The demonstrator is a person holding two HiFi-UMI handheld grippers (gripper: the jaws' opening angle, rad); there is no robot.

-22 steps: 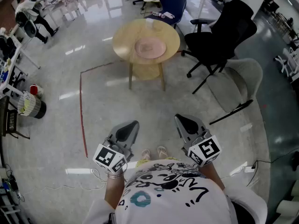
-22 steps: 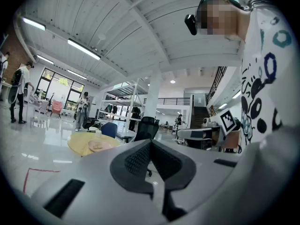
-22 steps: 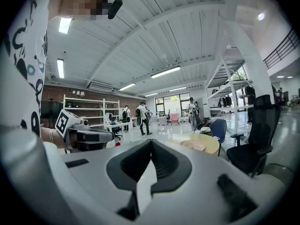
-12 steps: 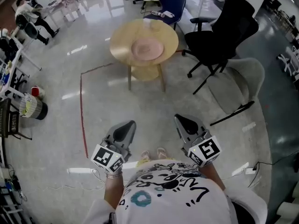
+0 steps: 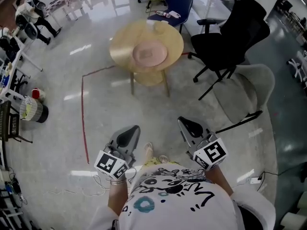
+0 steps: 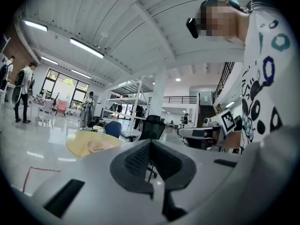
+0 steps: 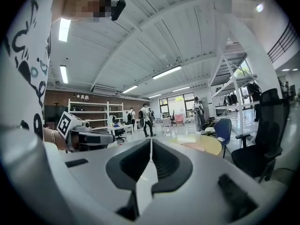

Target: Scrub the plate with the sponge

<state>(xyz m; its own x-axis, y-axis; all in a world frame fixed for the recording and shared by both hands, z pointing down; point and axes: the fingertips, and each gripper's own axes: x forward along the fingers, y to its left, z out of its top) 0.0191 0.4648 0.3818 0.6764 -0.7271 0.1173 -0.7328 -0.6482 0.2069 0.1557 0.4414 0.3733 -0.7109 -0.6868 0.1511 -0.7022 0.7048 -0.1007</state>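
Observation:
A pink plate (image 5: 150, 54) lies on a round wooden table (image 5: 124, 44) some steps ahead of me on the floor. A small pale thing (image 5: 159, 27) sits at the table's far edge; I cannot tell what it is. My left gripper (image 5: 129, 135) and right gripper (image 5: 189, 126) are held side by side at waist height, far short of the table. Both are shut with nothing between the jaws. In the left gripper view the plate (image 6: 99, 146) shows left of the shut left gripper (image 6: 150, 142). The right gripper view has the table (image 7: 206, 145) right of the shut right gripper (image 7: 151, 142).
A black office chair (image 5: 230, 32) and a grey chair (image 5: 249, 87) stand right of the table, a blue chair (image 5: 175, 4) behind it. Red tape (image 5: 84, 114) marks the floor at left. A bin (image 5: 33, 110) and desks with people (image 5: 29, 8) are far left. A cable (image 5: 254, 178) lies at right.
One foot has stepped forward. The table has drifted slightly left in the head view. Both grippers have kept their place in front of the body, still shut.

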